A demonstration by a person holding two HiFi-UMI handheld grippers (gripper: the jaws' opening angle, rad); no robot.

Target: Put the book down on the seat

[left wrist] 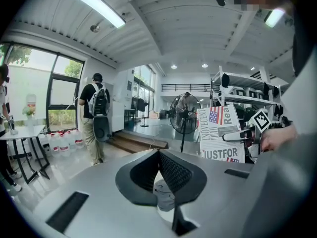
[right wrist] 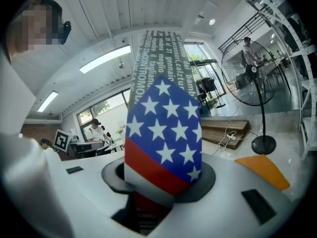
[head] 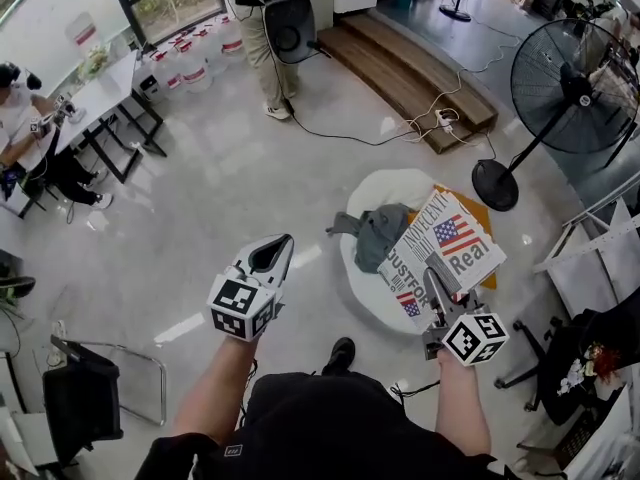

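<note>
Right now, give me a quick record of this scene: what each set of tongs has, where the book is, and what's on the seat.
book: clamped in the right tongs, held over the seat, not yet set down
left tongs: empty, tips together
seat: white, round, on the floor
on seat: grey garment, crumpled
nearby: standing fan on the floor beyond the seat
</note>
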